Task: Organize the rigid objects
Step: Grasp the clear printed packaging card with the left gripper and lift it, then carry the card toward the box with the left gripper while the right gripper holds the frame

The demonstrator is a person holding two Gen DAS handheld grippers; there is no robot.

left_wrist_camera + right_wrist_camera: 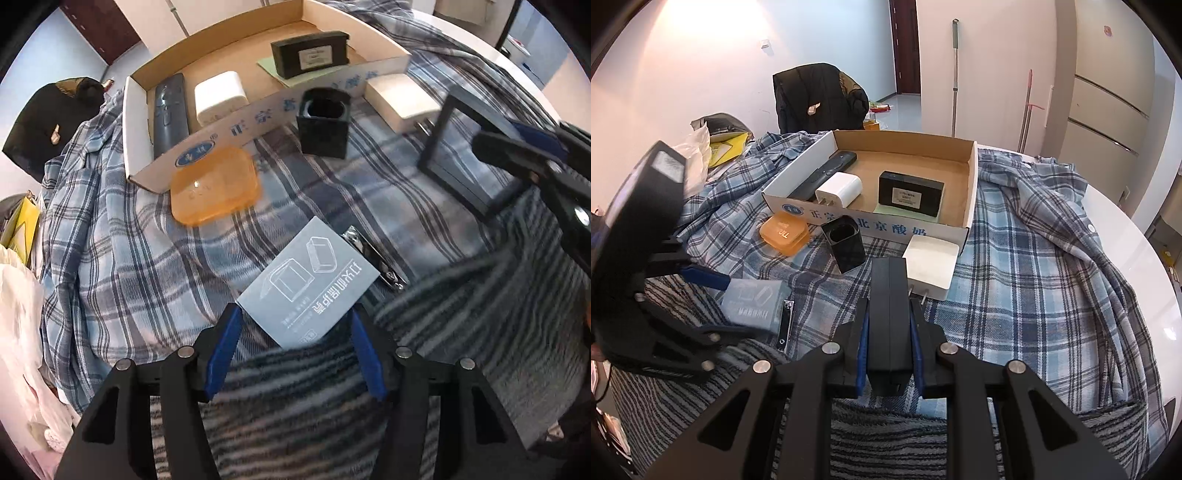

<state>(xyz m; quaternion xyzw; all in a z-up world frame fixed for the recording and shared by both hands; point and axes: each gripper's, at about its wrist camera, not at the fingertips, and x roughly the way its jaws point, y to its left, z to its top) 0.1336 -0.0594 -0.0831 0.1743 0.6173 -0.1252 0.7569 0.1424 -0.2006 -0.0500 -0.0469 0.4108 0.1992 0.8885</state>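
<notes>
My left gripper point(293, 310) points down over a pale blue printed card point(310, 280) lying flat on the cloth. Its blue pads stand apart at the card's near corner, open. A metal nail clipper point(373, 258) lies right beside the card. My right gripper point(888, 306) is shut on a thin black frame point(888, 280), held edge-on above the plaid cloth; the left wrist view shows that frame point(469, 155) at the right. Loose on the cloth are an orange translucent case point(214, 184), a black square cup point(325, 122) and a white plug adapter point(400, 99).
A shallow cardboard box point(136, 110) behind them holds a dark remote point(170, 110), a white charger point(219, 96) and a black block point(310, 53). Plaid shirts and a striped cloth cover the white round table point(1126, 240). A chair with a black jacket point(816, 99) stands beyond.
</notes>
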